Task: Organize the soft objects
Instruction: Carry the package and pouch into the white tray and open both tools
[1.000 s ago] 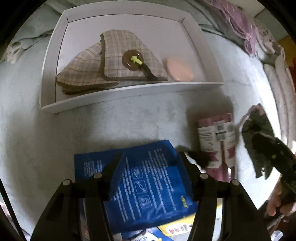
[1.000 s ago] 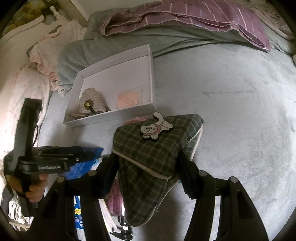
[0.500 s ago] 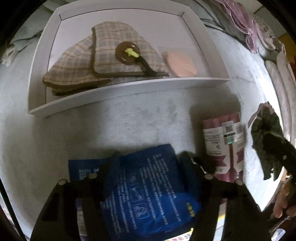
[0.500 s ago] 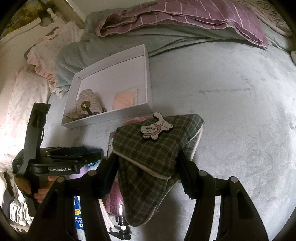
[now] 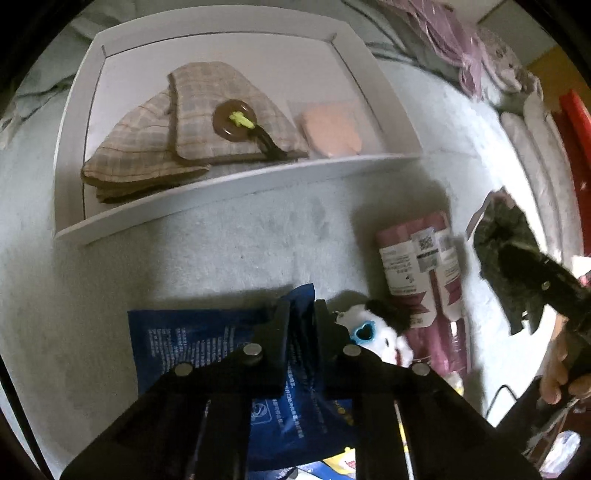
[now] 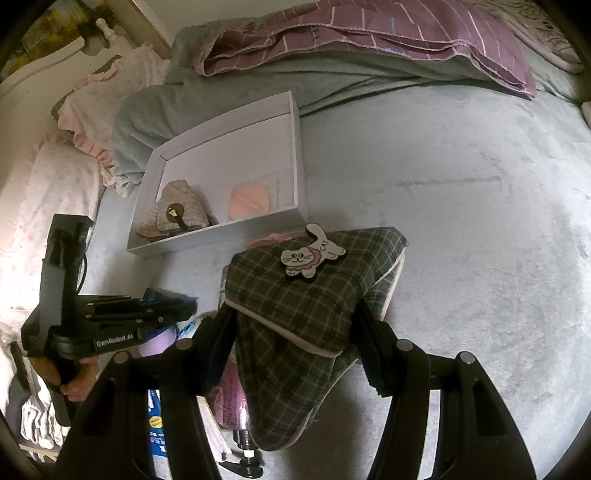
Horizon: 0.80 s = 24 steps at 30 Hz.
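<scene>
Green plaid pouch (image 6: 295,295) hung clamped in right tongs (image 6: 291,332) above bed (image 6: 461,221), not yet in white tray (image 6: 295,155). Tray held tan plaid pouch (image 5: 192,125) and pink pad (image 5: 330,127). Left tongs (image 5: 300,317) pinched blue packet (image 5: 207,339). Plush toy (image 5: 373,332) and pink roll (image 5: 421,266) still outside.

A purple striped blanket (image 6: 369,33) lies bunched at the far side of the grey bed cover (image 6: 461,192). Frilly pink floral bedding (image 6: 92,96) sits at far left, against a white headboard (image 6: 48,62).
</scene>
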Each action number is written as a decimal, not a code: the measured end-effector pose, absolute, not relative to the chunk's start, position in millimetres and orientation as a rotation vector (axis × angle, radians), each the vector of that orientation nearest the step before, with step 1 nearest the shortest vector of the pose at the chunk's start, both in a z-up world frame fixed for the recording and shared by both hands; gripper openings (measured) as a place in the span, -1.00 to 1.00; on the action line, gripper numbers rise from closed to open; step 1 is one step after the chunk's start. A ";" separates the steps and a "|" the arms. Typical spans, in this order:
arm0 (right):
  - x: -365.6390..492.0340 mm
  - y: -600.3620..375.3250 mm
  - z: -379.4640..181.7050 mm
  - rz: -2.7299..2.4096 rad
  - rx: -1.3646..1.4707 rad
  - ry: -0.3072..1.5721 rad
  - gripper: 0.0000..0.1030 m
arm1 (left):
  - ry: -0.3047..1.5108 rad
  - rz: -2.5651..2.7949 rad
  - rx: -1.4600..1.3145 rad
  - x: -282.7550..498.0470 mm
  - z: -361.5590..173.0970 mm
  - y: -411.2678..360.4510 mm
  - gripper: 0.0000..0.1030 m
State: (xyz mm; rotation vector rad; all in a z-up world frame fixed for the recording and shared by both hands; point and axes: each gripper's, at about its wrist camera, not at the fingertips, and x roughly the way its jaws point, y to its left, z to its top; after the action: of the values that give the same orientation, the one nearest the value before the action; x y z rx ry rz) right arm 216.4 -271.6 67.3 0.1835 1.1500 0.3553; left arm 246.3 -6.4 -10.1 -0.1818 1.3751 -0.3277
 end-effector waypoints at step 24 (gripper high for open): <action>239.8 -144.9 88.7 0.580 0.148 1.082 0.19 | 1.106 -0.230 -0.430 218.3 62.0 84.6 -0.97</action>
State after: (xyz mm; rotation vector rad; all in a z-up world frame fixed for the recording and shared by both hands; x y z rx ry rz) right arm 239.8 -144.9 88.7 0.1481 1.0816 0.5802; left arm 218.3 84.6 62.0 -0.4300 1.1058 -0.2301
